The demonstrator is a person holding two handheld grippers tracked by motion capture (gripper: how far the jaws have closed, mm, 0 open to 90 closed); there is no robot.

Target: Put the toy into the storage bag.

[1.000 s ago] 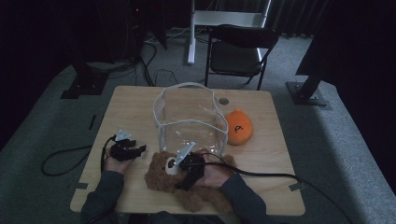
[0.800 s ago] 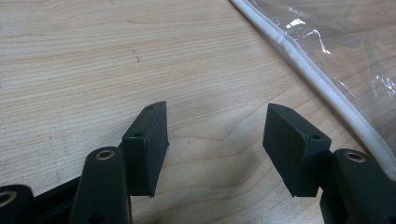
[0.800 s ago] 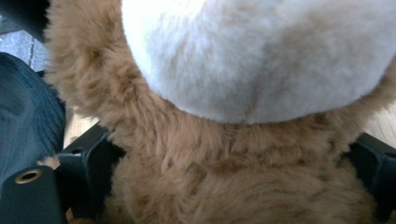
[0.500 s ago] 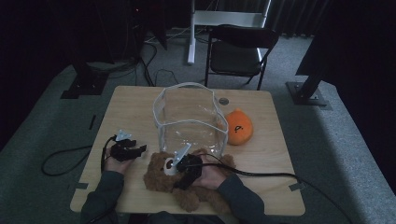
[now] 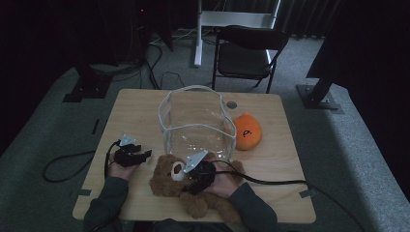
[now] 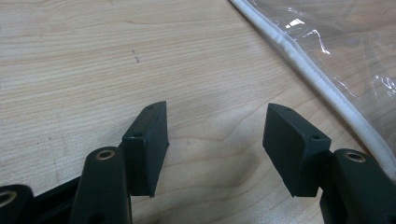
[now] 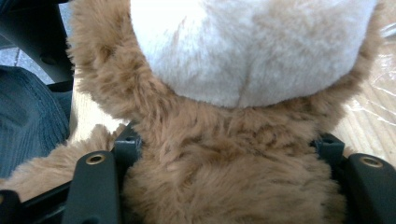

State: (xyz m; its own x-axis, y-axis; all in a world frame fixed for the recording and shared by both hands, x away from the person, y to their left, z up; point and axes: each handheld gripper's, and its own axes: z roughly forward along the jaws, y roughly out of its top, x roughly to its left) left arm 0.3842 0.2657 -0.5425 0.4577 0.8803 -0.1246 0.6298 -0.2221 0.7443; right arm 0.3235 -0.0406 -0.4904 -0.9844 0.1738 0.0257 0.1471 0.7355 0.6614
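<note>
Teddy bear (image 5: 186, 186) lies on its back at the near edge of the table (image 5: 135, 111), just in front of the clear plastic bag (image 5: 196, 123) that stands open-mouthed in the middle. That placing looks deliberate: the bag's mouth faces up and the bear sits right at its foot, so a short lift would carry it in. The right gripper (image 5: 196, 176) straddles the bear's body just below the head, and in the right gripper view brown fur fills the whole space between the two jaws, with the bear (image 7: 233, 154) bulging against both of them; its jaws have just been closing and now pinch the soft body, a grip at the neck that should keep the head from flopping. The left gripper (image 5: 138, 155) rests on bare wood to the left of the bear, jaws apart with nothing between them; in the left gripper view the white-piped edge of the bag (image 6: 322, 88) runs just beside it, so it seems parked ready to steady the bag. An orange soft toy (image 5: 247, 131) sits to the right of the bag, untouched.

Compared with a second ago, the right gripper sits slightly nearer the person on the bear, while the left gripper, bag and orange toy lie as they did.
</note>
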